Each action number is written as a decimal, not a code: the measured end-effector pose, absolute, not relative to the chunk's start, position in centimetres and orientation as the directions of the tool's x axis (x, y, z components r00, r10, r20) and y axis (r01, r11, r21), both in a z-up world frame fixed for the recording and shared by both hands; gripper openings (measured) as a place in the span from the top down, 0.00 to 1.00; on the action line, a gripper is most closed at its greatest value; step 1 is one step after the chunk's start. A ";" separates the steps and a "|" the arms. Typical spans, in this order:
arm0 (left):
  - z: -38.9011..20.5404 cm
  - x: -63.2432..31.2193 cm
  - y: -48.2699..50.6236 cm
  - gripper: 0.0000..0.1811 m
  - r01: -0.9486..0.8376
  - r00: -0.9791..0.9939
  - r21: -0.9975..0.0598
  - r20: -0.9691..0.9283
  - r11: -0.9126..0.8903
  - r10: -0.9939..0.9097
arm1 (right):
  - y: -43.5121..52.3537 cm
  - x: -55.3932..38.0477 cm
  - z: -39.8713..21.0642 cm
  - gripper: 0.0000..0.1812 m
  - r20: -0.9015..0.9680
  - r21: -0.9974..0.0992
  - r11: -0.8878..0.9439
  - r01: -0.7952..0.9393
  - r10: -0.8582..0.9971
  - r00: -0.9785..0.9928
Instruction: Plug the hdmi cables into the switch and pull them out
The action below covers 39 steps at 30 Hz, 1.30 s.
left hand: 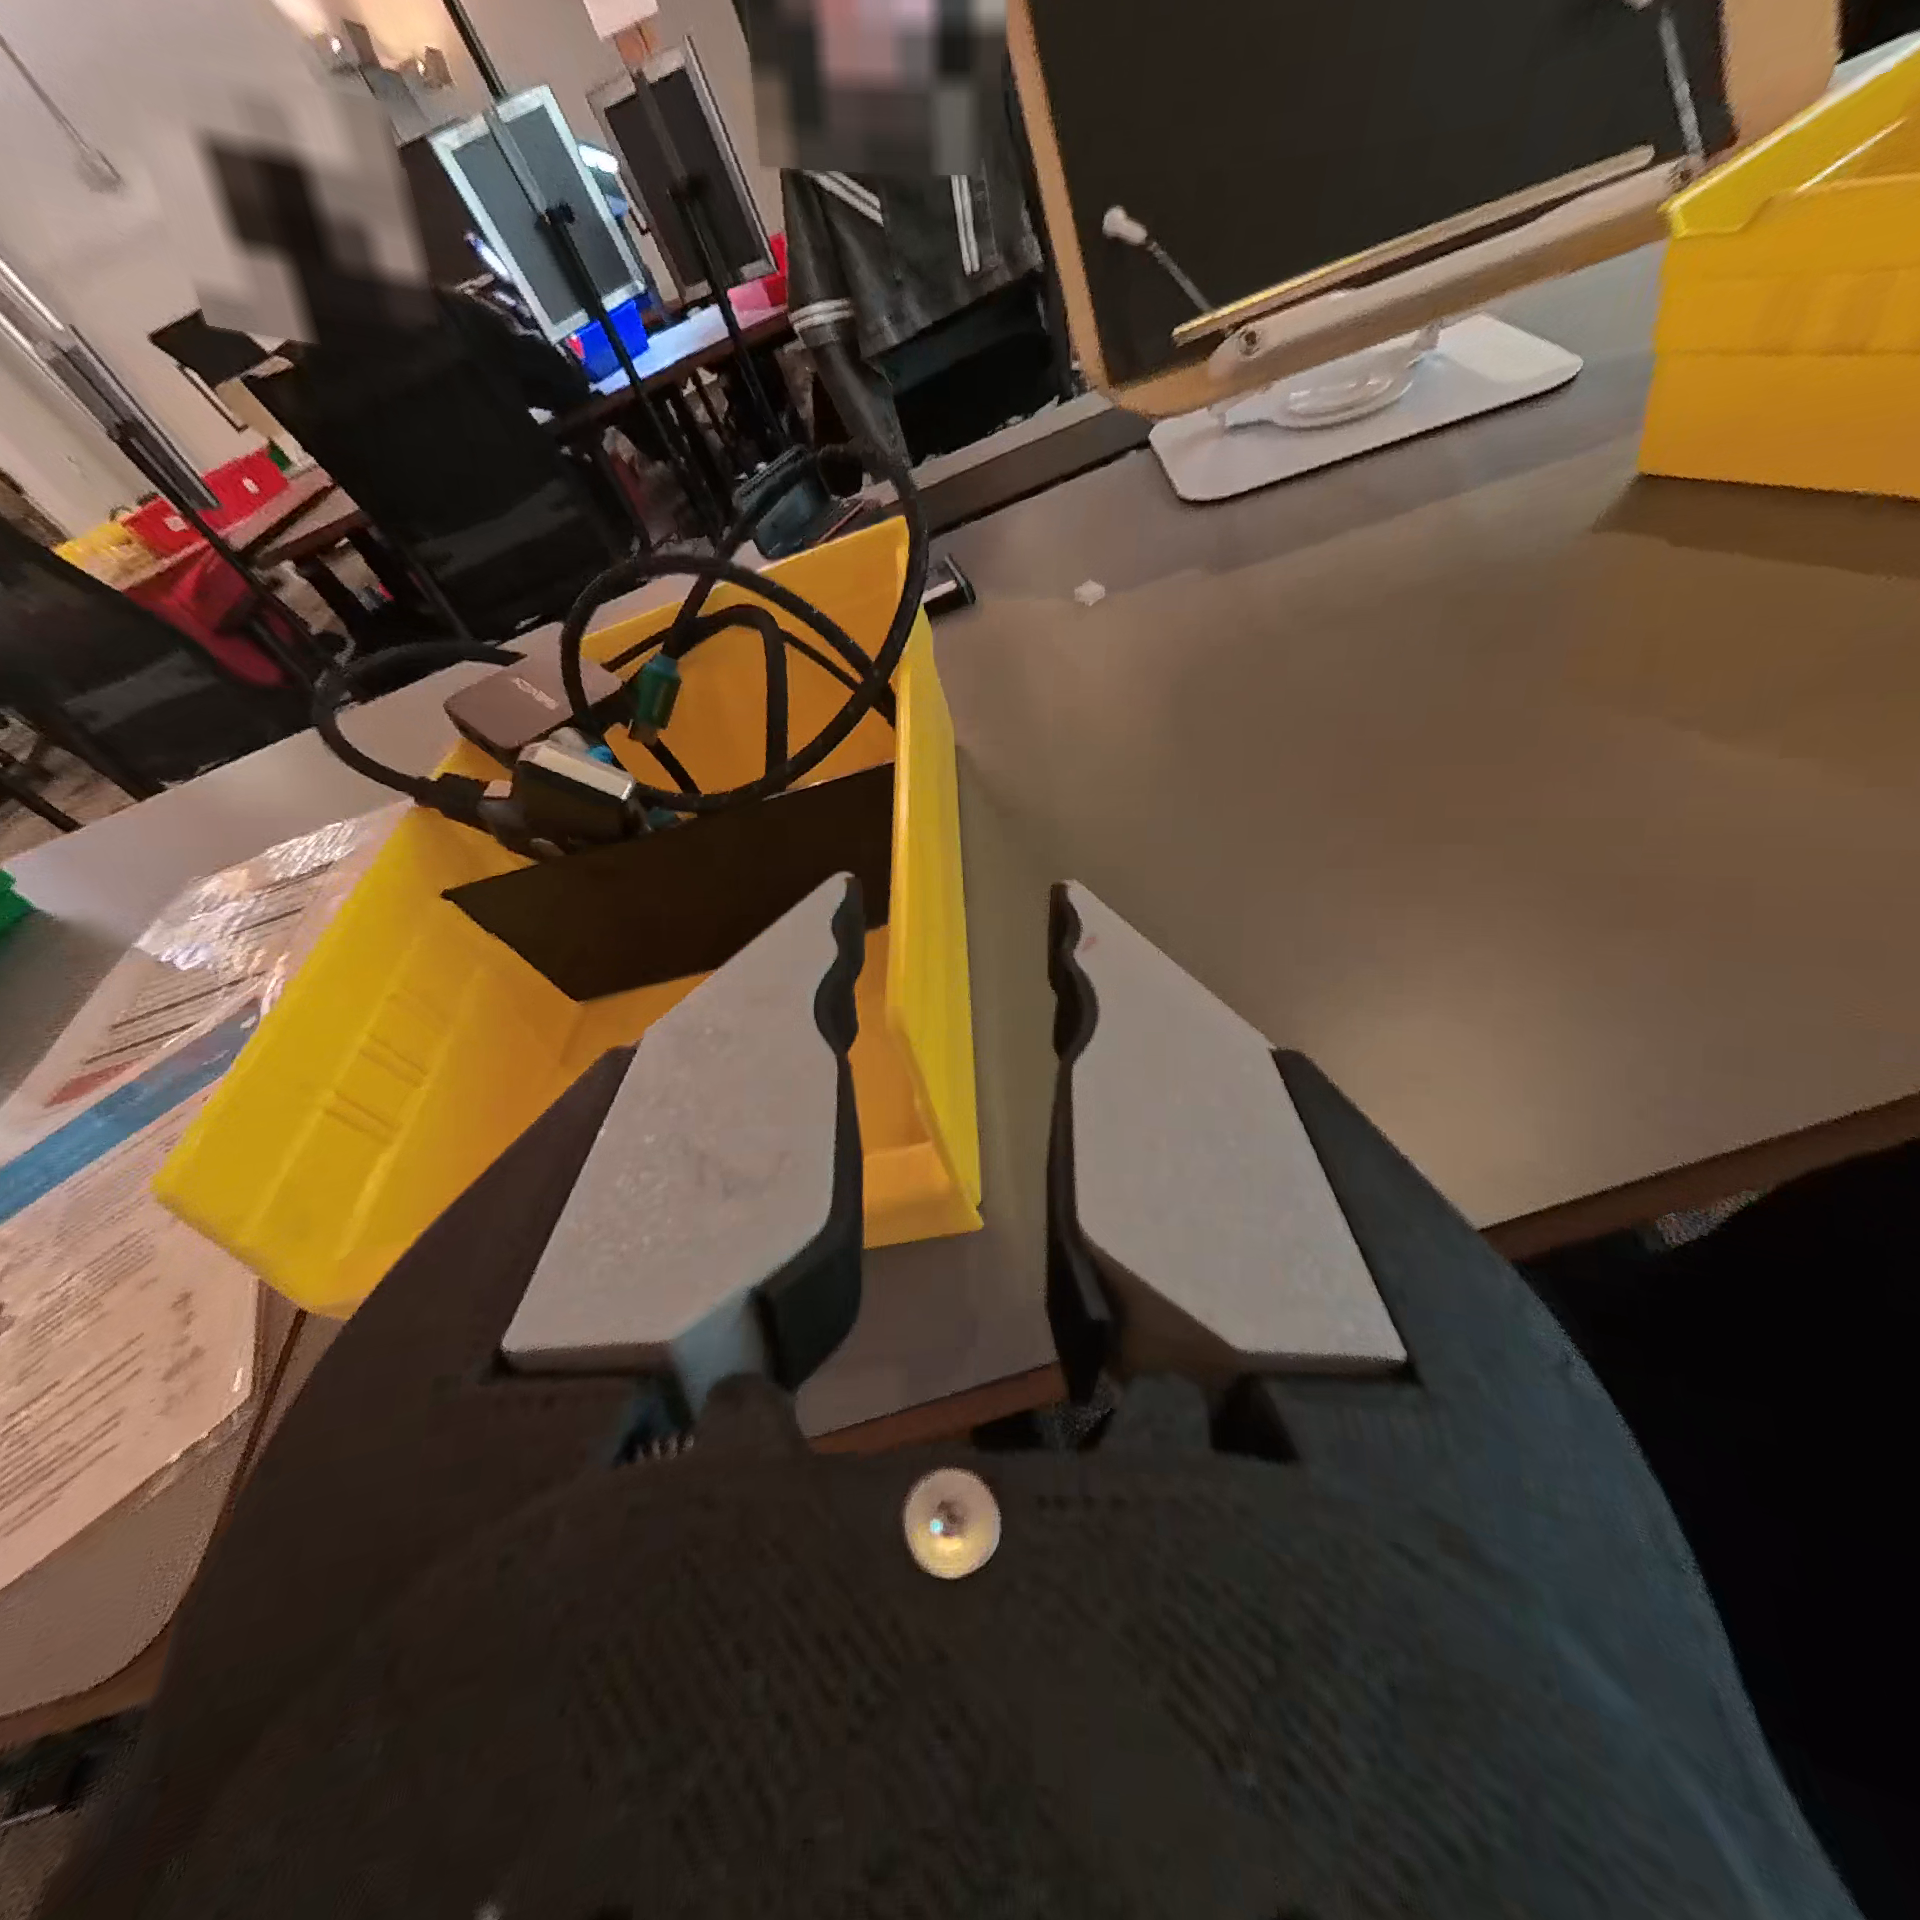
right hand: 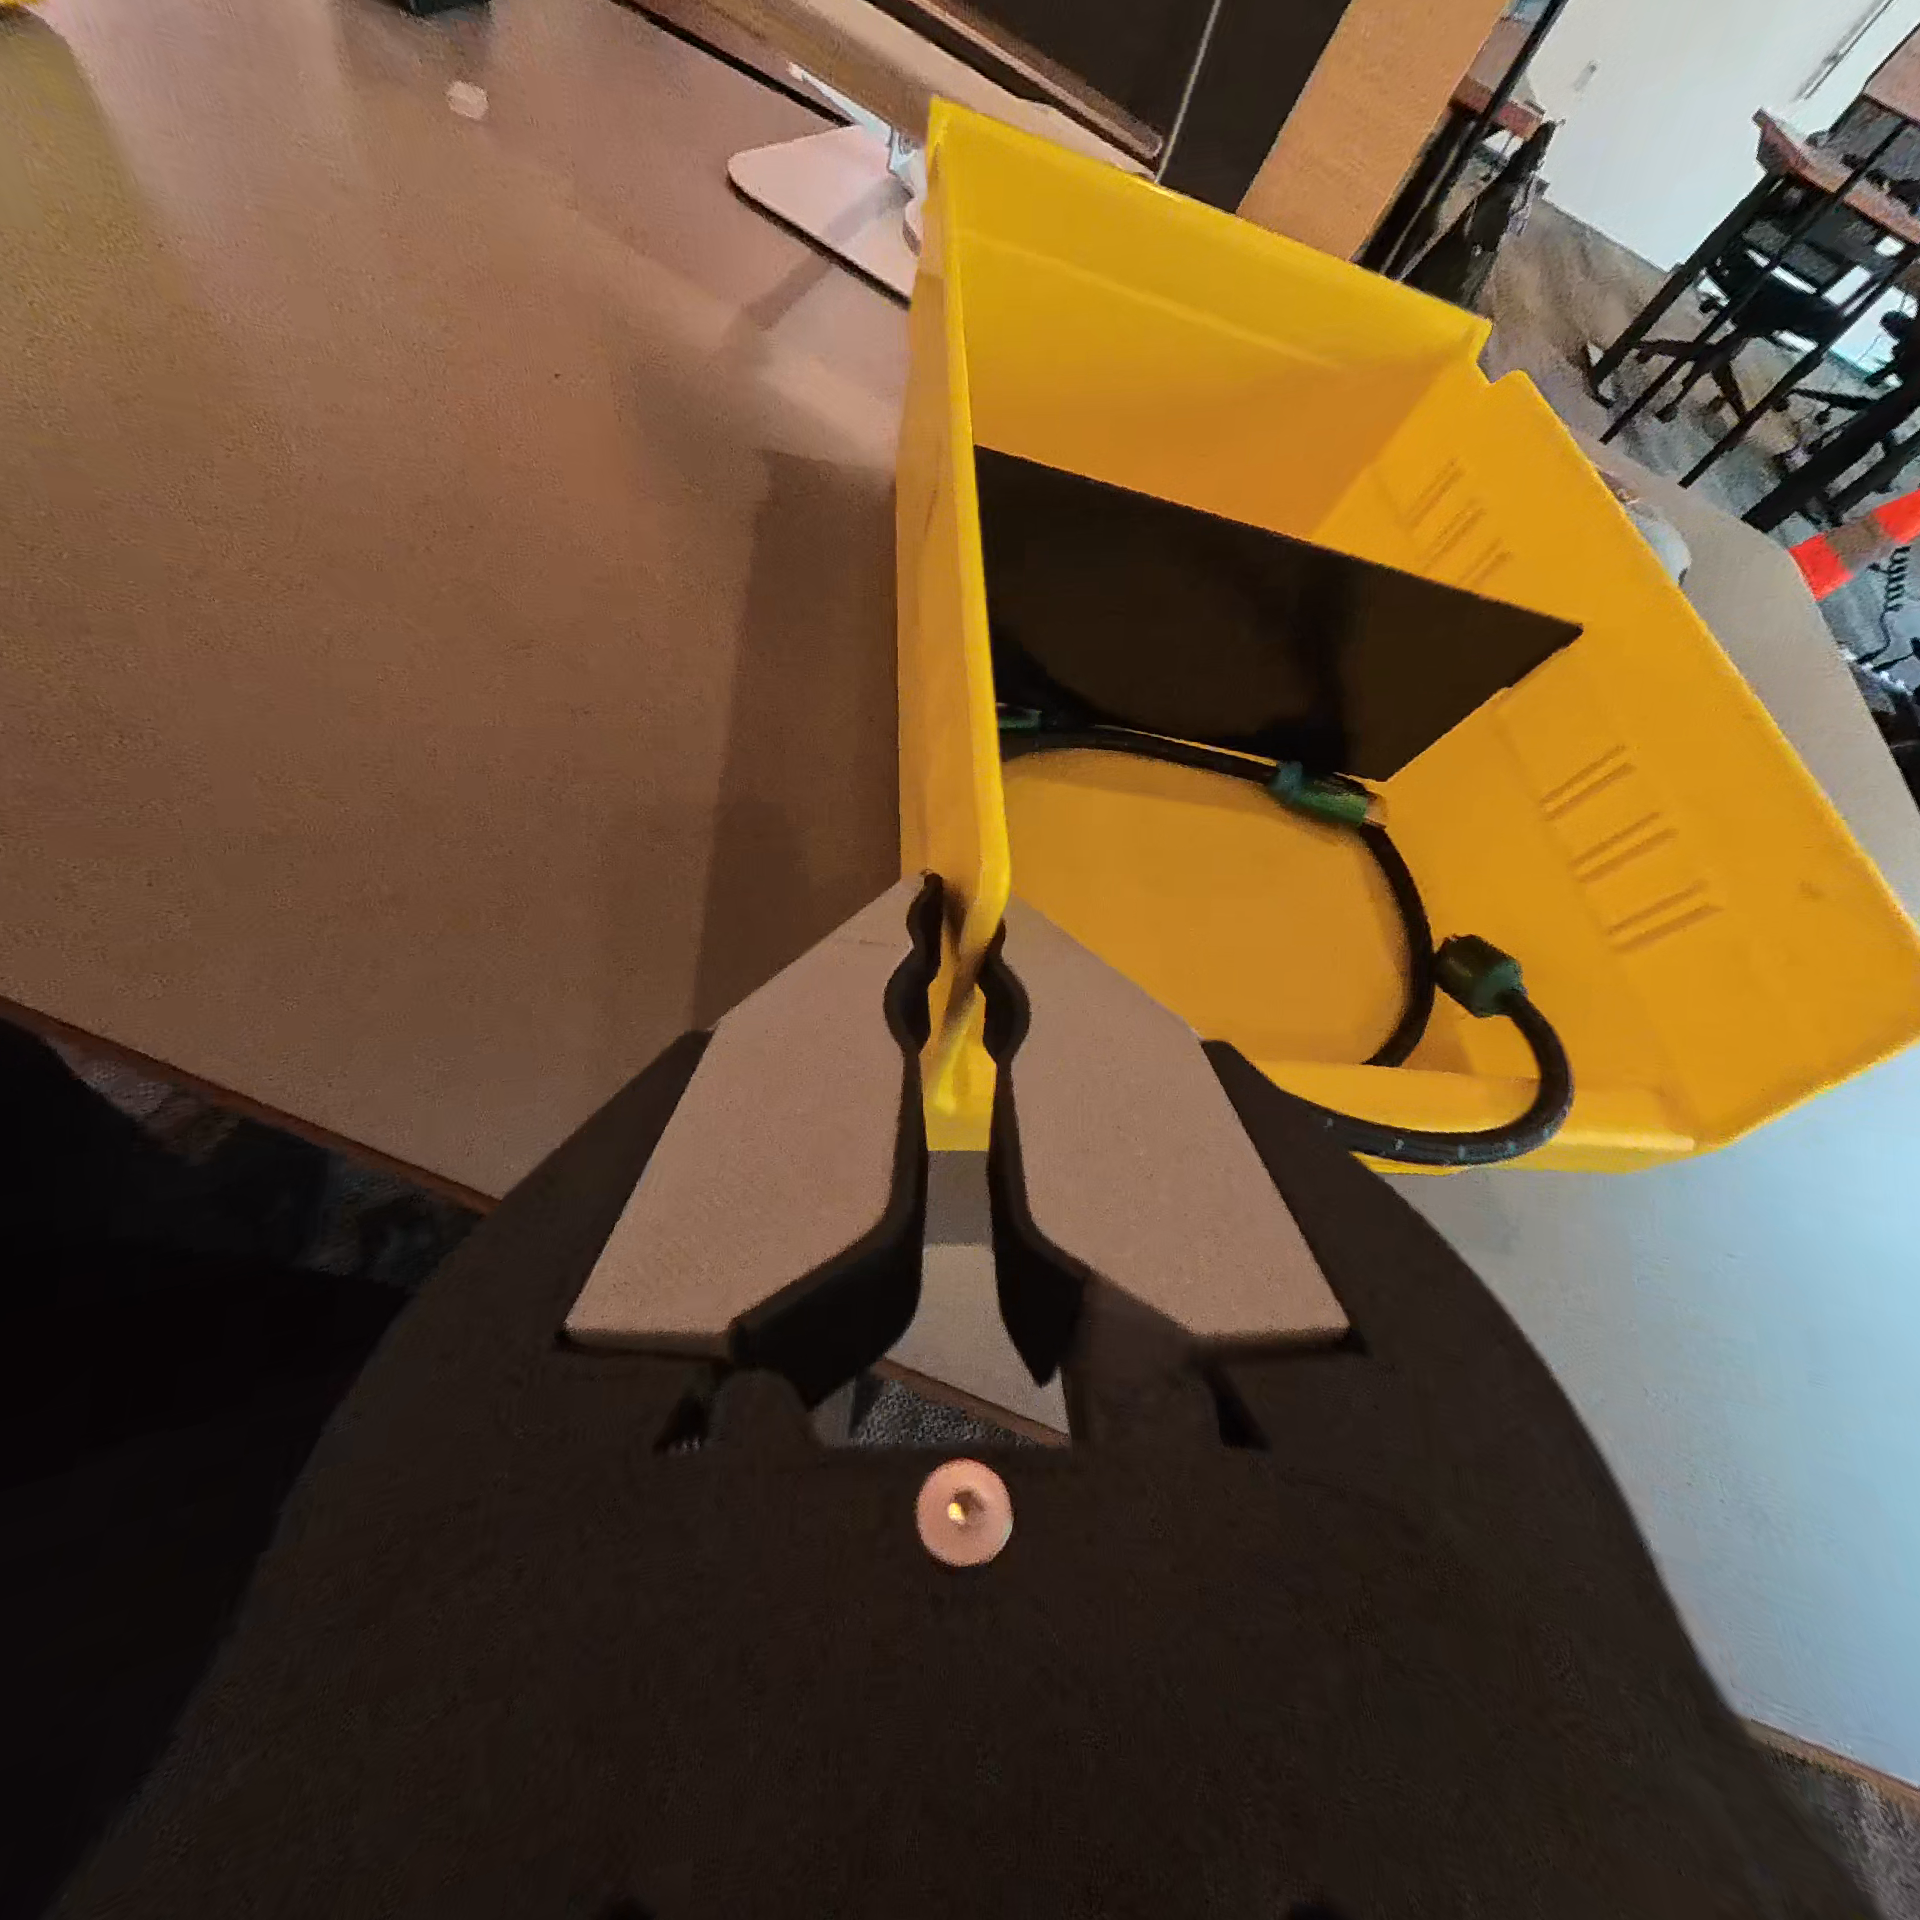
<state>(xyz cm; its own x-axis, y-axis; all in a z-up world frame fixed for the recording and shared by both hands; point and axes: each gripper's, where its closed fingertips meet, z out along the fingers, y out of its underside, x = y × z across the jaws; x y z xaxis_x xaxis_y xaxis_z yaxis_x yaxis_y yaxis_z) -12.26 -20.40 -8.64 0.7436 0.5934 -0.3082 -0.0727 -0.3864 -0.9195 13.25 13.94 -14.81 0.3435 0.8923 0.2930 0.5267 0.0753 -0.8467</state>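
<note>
A wide brown table (left hand: 1351, 831) is seen in both views, and behind it, at about 11 o'clock in the left wrist view, a room with dark desks and coloured crates is visible. In that view a yellow bin (left hand: 925, 935) is placed at 11 o'clock on the table, in which the coiled black hdmi cables (left hand: 727, 665) and the dark switch (left hand: 520, 701) are piled behind a black divider (left hand: 675, 914), while the left gripper (left hand: 954, 914) is held open and empty beside its wall. In the right wrist view the near side wall of a second yellow bin (right hand: 1195, 343) is clamped between the closed fingers of the right gripper (right hand: 961, 925), and a black cable (right hand: 1403, 914) with green ends is lying inside it at 2 o'clock.
</note>
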 end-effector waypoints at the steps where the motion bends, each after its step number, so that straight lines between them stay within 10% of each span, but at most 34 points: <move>1: -8.4 -11.8 -20.2 0.82 -0.071 0.757 -0.924 -0.296 -0.376 0.583 | 14.0 13.3 -14.8 0.99 0.297 -0.845 0.072 0.529 0.887 0.354; 22: -9.9 -9.2 -18.8 0.76 -0.026 0.841 -0.914 -0.239 -0.405 0.485 | 15.5 15.6 -14.9 0.99 0.322 -0.846 -0.002 0.533 0.795 0.515; 26: -10.7 -7.1 -17.5 0.67 -0.048 0.881 -0.902 -0.241 -0.429 0.408 | 14.0 16.3 -12.2 0.86 0.268 -0.887 0.015 0.462 0.831 0.488; 32: -8.6 -5.4 -12.8 0.73 -0.125 0.894 -0.938 -0.248 -0.325 0.372 | 4.8 12.3 -4.9 0.66 0.160 -0.953 0.112 0.281 0.975 0.153; 39: -8.0 -10.3 -2.0 0.78 -0.103 0.886 -0.976 -0.177 -0.189 0.428 | 4.0 -0.5 -7.8 0.67 0.024 -0.960 0.034 0.278 0.999 -0.040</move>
<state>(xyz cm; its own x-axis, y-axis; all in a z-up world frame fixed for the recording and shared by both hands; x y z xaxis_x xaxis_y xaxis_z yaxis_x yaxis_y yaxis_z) -10.27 -2.01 -8.02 0.8861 0.4284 -0.1768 -0.1033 -0.1894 -0.9765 -0.48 4.03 -7.81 -0.0403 0.9989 0.0236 0.2784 0.0339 -0.9599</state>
